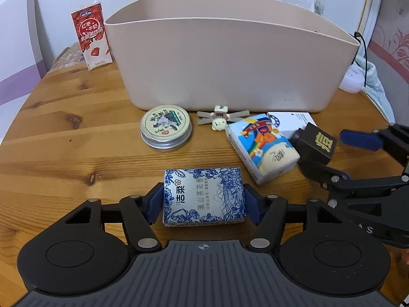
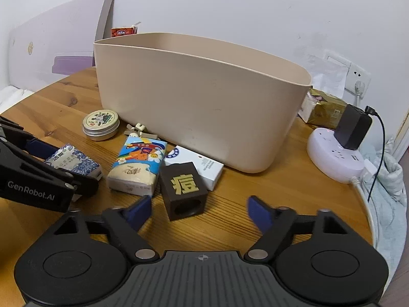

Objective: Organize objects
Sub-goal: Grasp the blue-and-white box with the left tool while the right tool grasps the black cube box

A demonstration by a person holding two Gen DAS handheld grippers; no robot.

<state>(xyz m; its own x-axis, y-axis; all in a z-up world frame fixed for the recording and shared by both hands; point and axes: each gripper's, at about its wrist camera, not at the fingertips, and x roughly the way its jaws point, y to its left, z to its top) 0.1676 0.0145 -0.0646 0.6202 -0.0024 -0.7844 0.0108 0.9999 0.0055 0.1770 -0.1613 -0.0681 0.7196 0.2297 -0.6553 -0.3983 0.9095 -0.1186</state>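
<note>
The left gripper [image 1: 204, 200] is clamping its blue pads on the blue-and-white patterned tissue pack [image 1: 204, 196] lying on the wooden table [image 1: 64, 153] in front of the beige plastic bin [image 1: 230, 64], while the right gripper [image 2: 198, 211], jaws apart, is straddling the dark brown cube with a gold character [image 2: 182, 189], so both should be squeezing squarely before lifting over the bin's rim.

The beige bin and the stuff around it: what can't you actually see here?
- Beige bin floor: hidden by its own front wall, both views.
- Milk carton: only its top shows behind the bin, right wrist view.
- White box: partly covered by the colourful tissue pack and black block.
</note>
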